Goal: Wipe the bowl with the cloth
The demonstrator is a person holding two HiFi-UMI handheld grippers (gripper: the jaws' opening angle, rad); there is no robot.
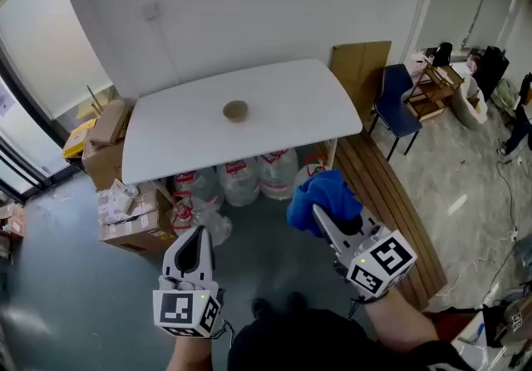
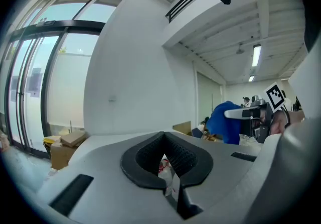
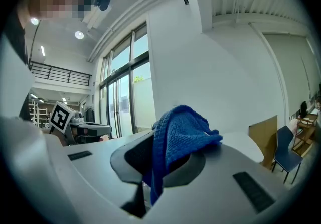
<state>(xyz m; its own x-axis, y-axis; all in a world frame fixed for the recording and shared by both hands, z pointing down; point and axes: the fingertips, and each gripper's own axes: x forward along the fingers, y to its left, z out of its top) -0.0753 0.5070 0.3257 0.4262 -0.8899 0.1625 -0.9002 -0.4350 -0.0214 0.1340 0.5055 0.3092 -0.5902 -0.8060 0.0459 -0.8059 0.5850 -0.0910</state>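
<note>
Here's the bowl (image 1: 235,111), on the desk (image 1: 307,120), well ahead of both tools: fwd and left of the right tool (image 1: 320,215), fwd and a bit right of the left tool (image 1: 198,236), neither clearly nearer. Right tool's pinching the blue cloth (image 1: 324,193), bunched over its tips. Left tool's pressed together, nothing in it.

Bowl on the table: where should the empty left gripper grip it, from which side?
Likely its near rim, from above on the person's side: the bowl sits alone on the table, low and round, leaving little wall for a side grip. The left gripper, shut, must open first; the right gripper holds the cloth.
</note>
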